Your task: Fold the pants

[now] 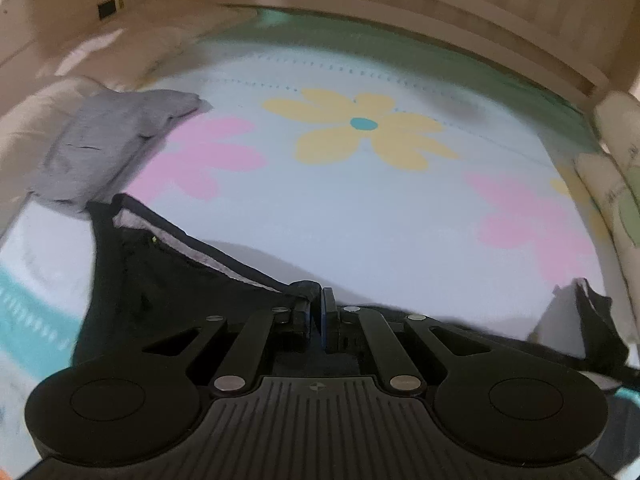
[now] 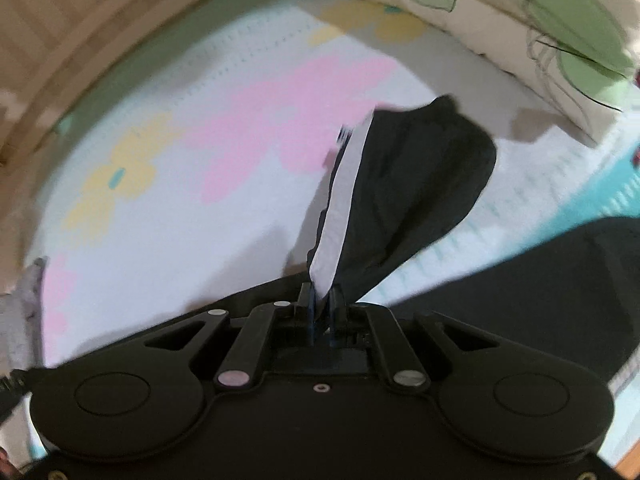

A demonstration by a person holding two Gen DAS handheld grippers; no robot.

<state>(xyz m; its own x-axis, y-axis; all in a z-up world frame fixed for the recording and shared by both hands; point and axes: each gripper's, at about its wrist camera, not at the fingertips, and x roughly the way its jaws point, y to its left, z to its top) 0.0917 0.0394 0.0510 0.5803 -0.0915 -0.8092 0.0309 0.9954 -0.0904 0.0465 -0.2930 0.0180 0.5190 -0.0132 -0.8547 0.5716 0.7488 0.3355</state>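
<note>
The pants are pinched at the waistband by both closed grippers, left and right. The band is stretched between them, lifted above the sheet; neither is nearer.

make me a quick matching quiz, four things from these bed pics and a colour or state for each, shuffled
Things:
1. pants
2. folded cloth
3. pillow
4. left tool

Colour or state:
A. cream with green shapes
B. black with a pale lining
C. shut on fabric
D. grey

Pairs: 1-B, 2-D, 3-A, 4-C
</note>
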